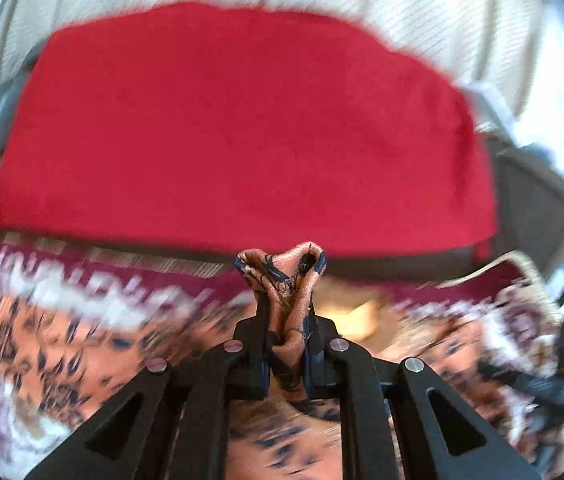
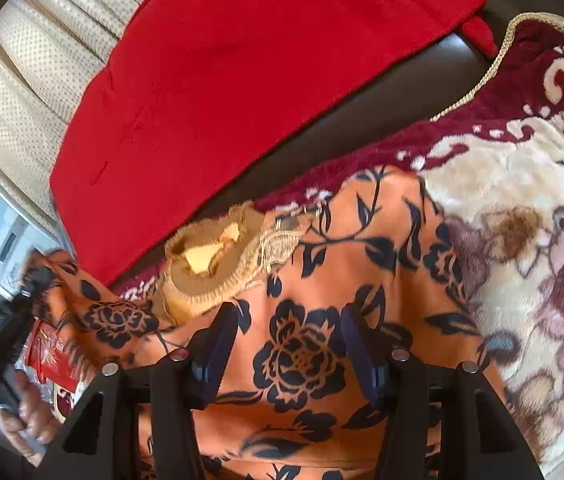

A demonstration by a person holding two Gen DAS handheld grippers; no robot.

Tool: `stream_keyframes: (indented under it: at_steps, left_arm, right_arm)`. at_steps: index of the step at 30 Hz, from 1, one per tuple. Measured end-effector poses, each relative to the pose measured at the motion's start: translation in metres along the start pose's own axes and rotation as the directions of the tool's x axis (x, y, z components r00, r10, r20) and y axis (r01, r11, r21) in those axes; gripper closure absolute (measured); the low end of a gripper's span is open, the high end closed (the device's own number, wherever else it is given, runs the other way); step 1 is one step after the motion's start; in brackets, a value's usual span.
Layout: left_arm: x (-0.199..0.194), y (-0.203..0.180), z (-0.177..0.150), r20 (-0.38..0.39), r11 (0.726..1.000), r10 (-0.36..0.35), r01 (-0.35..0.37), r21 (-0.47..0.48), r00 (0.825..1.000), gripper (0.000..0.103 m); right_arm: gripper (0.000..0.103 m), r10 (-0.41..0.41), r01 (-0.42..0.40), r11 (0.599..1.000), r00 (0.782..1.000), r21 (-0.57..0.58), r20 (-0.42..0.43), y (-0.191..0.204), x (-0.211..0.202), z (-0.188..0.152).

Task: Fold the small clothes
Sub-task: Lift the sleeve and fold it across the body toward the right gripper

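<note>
The left gripper [image 1: 282, 276] has its jaws pinching a bunched fold of the orange flowered top [image 2: 322, 300], which lies on the plush blanket [image 2: 522, 184], while the right gripper [image 2: 290, 344] hovers above it, jaws spread.

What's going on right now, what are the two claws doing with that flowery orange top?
Left gripper shut on orange floral garment, a fold pinched. Right gripper open above garment, nothing held. Red cloth lies behind, not in the way.

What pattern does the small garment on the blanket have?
Dark navy flowers and leaves on the orange fabric garment, clearest in the right wrist view.
</note>
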State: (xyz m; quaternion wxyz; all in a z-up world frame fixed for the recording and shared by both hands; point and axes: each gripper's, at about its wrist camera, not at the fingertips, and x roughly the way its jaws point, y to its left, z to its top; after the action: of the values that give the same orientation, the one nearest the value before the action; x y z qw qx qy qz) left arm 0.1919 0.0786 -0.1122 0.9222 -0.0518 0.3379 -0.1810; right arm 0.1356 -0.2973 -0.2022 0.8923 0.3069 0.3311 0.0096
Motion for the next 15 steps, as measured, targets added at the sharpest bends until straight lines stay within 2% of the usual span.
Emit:
stream_keyframes:
  at_steps: [3, 5, 7, 8, 9, 12, 13, 15]
  left_arm:
    - [0.028, 0.041, -0.017, -0.17, 0.999, 0.01, -0.018, -0.048, 0.985, 0.09]
    - [0.027, 0.053, -0.024, -0.215, 0.999, 0.0, -0.012, -0.053, 0.977, 0.083]
    - [0.013, 0.06, -0.027, -0.2, 0.999, -0.014, 0.007, -0.035, 0.98, 0.079]
    - [0.006, 0.058, -0.027, -0.189, 1.0, -0.015, 0.01, -0.027, 0.982, 0.072]
    - [-0.002, 0.059, -0.027, -0.171, 1.0, -0.017, 0.014, -0.019, 0.985, 0.069]
    - [-0.011, 0.062, -0.03, -0.154, 0.999, -0.039, 0.035, -0.029, 0.987, 0.068]
    - [-0.011, 0.059, -0.03, -0.159, 0.998, -0.046, 0.04, -0.038, 0.986, 0.068]
    - [-0.01, 0.062, -0.029, -0.167, 0.998, -0.049, 0.04, -0.056, 0.985, 0.068]
  right_arm:
    - [0.046, 0.004, -0.003, 1.0, 1.0, 0.009, -0.018, -0.001, 0.005, 0.001]
    - [0.046, 0.017, -0.017, 1.0, 0.999, 0.009, -0.035, 0.002, 0.007, 0.0]
    - [0.046, 0.05, -0.051, 0.999, 0.997, -0.018, -0.062, 0.011, 0.01, -0.002]
    - [0.046, 0.06, -0.062, 0.998, 0.996, -0.033, -0.072, 0.017, 0.012, -0.004]
    - [0.046, 0.072, -0.076, 0.996, 0.994, -0.044, -0.081, 0.022, 0.013, -0.005]
    - [0.044, 0.187, -0.187, 0.982, 0.97, 0.018, -0.157, 0.03, 0.026, -0.004]
    - [0.041, 0.196, -0.193, 0.981, 0.966, 0.035, -0.17, 0.033, 0.031, -0.002]
    - [0.037, 0.168, -0.17, 0.985, 0.971, 0.003, -0.167, 0.043, 0.039, 0.005]
